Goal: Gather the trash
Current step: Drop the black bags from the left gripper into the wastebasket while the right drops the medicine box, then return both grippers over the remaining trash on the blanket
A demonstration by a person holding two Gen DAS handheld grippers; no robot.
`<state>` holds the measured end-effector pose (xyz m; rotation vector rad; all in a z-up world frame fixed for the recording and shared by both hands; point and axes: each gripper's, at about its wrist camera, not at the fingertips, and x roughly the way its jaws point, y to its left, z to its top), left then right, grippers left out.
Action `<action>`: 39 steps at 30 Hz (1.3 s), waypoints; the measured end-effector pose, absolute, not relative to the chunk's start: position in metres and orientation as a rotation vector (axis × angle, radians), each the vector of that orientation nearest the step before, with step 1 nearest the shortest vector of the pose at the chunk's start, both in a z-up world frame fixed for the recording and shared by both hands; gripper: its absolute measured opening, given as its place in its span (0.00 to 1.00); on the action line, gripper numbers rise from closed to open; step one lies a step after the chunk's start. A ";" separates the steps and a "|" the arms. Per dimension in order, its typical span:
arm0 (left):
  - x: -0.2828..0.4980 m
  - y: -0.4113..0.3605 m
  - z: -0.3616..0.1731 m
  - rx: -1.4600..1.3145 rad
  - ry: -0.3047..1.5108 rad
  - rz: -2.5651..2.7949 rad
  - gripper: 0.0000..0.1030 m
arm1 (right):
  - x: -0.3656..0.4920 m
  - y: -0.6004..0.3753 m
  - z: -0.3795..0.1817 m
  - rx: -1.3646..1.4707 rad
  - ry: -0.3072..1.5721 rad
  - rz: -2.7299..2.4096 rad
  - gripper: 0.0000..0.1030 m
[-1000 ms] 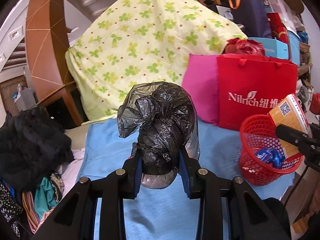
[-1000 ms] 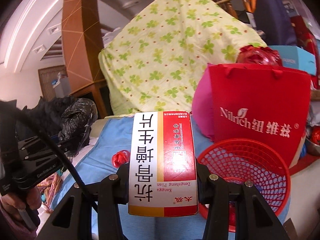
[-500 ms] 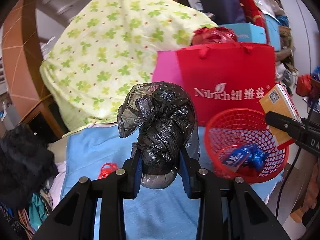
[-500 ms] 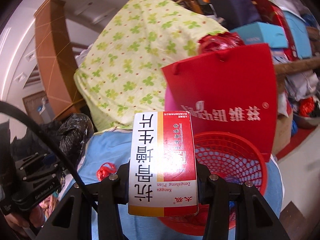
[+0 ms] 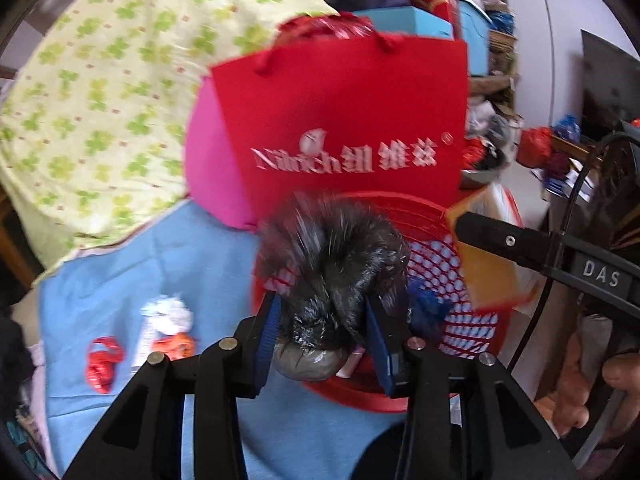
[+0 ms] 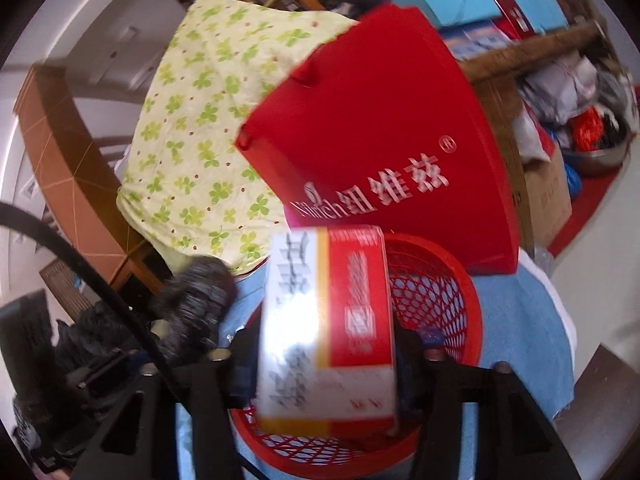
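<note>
A red mesh basket (image 5: 452,264) stands on the blue cloth (image 5: 132,264). My left gripper (image 5: 324,312) hangs over the basket's near rim, jaws opening. The knotted black plastic bag (image 5: 336,264) sits blurred between its blue pads, and the pads no longer squeeze it. My right gripper (image 6: 328,344) is over the same basket (image 6: 440,300), jaws opening too. The red and white medicine box (image 6: 324,320) is blurred between its fingers, with a gap at each side. In the left wrist view that box (image 5: 488,256) tilts over the basket's right rim. A blue wrapper (image 5: 430,308) lies inside.
A red paper bag (image 5: 344,120) and a pink cushion (image 5: 212,168) stand right behind the basket, against a clover-print quilt (image 5: 100,100). A red scrap (image 5: 102,364) and a white and orange wrapper (image 5: 166,328) lie on the cloth, left of the basket. A hand (image 5: 616,372) shows at right.
Both grippers swung over the red basket and tipped downward. Their jaws widened, and the black bag and the box went from sharp and pinched to blurred and loose between the fingers.
</note>
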<state>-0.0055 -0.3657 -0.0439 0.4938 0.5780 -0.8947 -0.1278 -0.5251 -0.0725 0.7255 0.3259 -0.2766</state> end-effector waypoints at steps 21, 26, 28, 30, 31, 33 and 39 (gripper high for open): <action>0.028 -0.217 -0.045 0.387 0.600 -0.669 0.65 | -0.129 -0.490 -0.041 0.661 0.267 -0.211 0.72; 0.042 -0.132 -0.050 0.343 0.605 -0.487 0.65 | -0.116 -0.449 -0.015 0.573 0.269 -0.123 0.72; 0.048 -0.102 -0.055 0.323 0.621 -0.423 0.66 | -0.109 -0.430 -0.007 0.538 0.277 -0.077 0.72; 0.054 -0.075 -0.064 0.305 0.642 -0.362 0.66 | -0.099 -0.413 -0.003 0.512 0.293 -0.039 0.72; 0.058 -0.059 -0.070 0.293 0.657 -0.330 0.66 | -0.094 -0.407 -0.002 0.503 0.303 -0.026 0.72; 0.062 -0.035 -0.080 0.269 0.683 -0.288 0.66 | -0.080 -0.389 -0.003 0.483 0.336 0.013 0.72; 0.084 0.002 -0.108 0.203 0.745 -0.222 0.66 | -0.030 -0.354 -0.027 0.463 0.471 0.077 0.72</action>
